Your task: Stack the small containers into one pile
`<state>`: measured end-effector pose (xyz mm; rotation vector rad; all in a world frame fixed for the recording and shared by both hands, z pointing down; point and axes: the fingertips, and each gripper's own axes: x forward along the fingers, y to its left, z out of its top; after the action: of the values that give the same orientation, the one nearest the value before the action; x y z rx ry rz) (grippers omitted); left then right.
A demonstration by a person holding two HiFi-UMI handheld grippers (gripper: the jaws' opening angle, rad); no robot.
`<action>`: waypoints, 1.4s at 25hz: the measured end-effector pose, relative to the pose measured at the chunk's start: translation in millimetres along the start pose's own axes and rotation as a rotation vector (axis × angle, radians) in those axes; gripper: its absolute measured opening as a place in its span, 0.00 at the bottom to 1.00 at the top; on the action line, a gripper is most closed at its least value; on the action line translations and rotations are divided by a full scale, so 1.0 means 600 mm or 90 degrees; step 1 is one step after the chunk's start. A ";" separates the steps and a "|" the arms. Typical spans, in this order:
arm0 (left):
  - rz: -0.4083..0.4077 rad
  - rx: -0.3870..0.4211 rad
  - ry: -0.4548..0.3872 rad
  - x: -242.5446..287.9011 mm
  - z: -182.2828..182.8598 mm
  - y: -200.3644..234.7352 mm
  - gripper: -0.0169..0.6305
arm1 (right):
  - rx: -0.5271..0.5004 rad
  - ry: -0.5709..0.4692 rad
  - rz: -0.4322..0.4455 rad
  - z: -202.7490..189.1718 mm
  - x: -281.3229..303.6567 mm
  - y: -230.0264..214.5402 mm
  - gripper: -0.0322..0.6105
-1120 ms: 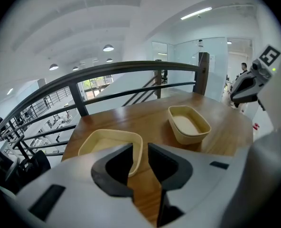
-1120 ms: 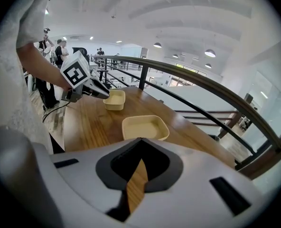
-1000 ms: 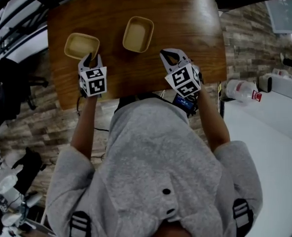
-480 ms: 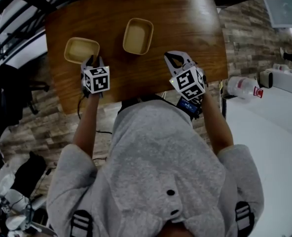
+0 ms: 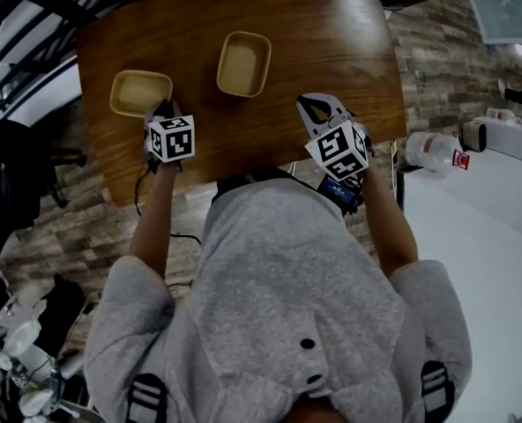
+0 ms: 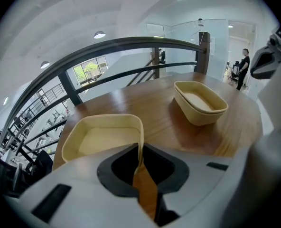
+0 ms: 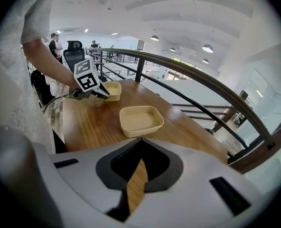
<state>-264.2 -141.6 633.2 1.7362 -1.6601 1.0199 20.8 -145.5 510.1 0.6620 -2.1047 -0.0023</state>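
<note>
Two small beige containers stand on the wooden table (image 5: 331, 42). The left container (image 5: 137, 91) (image 6: 102, 137) has its near wall between the jaws of my left gripper (image 5: 161, 110) (image 6: 140, 159), which are closing and pinch that wall. The second container (image 5: 243, 63) (image 6: 200, 101) (image 7: 140, 120) stands free to the right, further back. My right gripper (image 5: 316, 102) (image 7: 139, 141) hovers near the table's front edge, just short of this container, shut and holding nothing. The right gripper view also shows the left gripper (image 7: 90, 87) at the left container (image 7: 113, 90).
A dark railing (image 6: 131, 44) runs along the table's far side. On the floor to the right lie a plastic bottle (image 5: 433, 159) and a white box (image 5: 508, 148). An office chair (image 7: 74, 51) stands beyond the table's left end.
My left gripper has slid forward onto the left container's near wall, and its jaws have come together on it. The right gripper has barely shifted.
</note>
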 end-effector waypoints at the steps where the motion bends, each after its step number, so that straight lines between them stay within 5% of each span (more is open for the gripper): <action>1: -0.001 -0.002 0.001 0.001 -0.001 0.001 0.09 | 0.000 0.001 0.000 0.001 0.001 0.001 0.07; 15: -0.014 0.009 -0.012 -0.014 0.011 0.002 0.07 | -0.004 -0.007 0.000 0.001 -0.004 0.006 0.07; 35: -0.075 0.154 -0.083 -0.064 0.100 -0.108 0.07 | 0.060 -0.050 -0.016 -0.053 -0.045 -0.024 0.07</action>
<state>-189.2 -160.2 575.7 2.0711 -1.5413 1.1119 64.1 -137.9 505.1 0.7558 -2.1822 0.0587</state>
